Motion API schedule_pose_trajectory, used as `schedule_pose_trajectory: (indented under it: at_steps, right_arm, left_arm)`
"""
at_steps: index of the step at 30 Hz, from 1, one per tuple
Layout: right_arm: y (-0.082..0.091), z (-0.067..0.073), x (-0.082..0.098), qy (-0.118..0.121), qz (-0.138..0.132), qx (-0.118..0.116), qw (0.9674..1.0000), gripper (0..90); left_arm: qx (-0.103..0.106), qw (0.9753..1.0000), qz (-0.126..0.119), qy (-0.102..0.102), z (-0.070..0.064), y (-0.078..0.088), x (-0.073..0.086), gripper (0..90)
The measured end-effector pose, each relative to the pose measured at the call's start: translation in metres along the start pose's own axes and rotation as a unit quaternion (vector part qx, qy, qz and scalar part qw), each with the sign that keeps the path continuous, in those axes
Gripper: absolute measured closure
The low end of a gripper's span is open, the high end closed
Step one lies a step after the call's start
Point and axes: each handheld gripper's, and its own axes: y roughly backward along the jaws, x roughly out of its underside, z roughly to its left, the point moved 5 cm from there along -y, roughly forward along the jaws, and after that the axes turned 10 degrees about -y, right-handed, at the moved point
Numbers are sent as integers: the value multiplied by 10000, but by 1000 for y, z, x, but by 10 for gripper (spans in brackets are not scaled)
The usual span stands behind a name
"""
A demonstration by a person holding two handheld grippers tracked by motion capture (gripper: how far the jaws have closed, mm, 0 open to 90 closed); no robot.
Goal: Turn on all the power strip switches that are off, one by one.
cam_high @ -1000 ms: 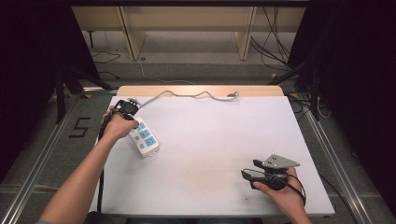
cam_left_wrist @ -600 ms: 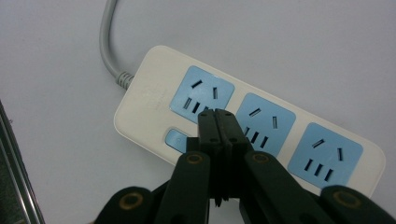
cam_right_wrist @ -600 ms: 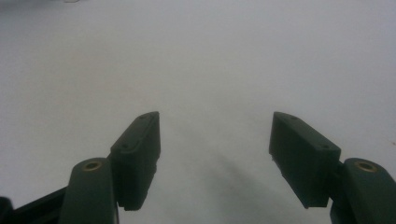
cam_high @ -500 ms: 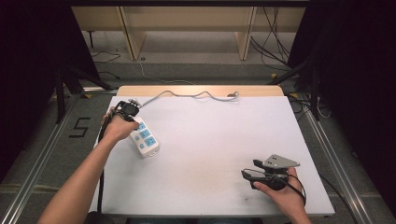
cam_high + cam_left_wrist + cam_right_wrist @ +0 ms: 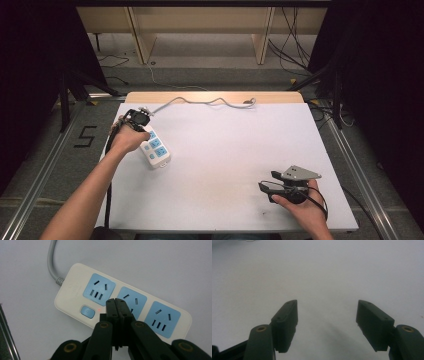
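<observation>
left gripper [image 5: 116,301] jaws pressed together, tips over the power strip [image 5: 120,300] beside its switch [image 5: 87,312]. right gripper [image 5: 327,312] jaws wide, nothing between, near right of the table [image 5: 240,145].

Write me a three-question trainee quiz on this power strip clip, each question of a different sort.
1. True or false: the left gripper is shut, its tips over the power strip beside the blue switch.
2. How many blue socket panels does the power strip have? A) two B) three C) four
3. Fill in: the right gripper stands ____ above bare table, with nothing between its jaws.

Key
1. True: the jaws meet with nothing between them, beside the switch and a small red light.
2. B
3. open
</observation>
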Motion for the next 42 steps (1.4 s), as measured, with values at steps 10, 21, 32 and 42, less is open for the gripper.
schedule_pose_trajectory:
  at_steps: [10, 21, 32, 42]
  right_arm:
    - [0, 0, 0, -1, 5, -2, 10000, 349]
    - [0, 0, 0, 6, 3, -5, 10000, 349]
    - [0, 0, 0, 0, 1, -5, 10000, 349]
    - [1, 0, 0, 7, 6, -1, 10000, 349]
  left_arm:
    - [34, 9999, -70, -73, -7, 5, 1, 898]
    - [94, 9998, -113, -166, -17, 10, 1, 898]
    - [202, 9995, -146, -197, -23, 12, 4, 898]
    - [236, 9991, -191, -280, -29, 16, 5, 897]
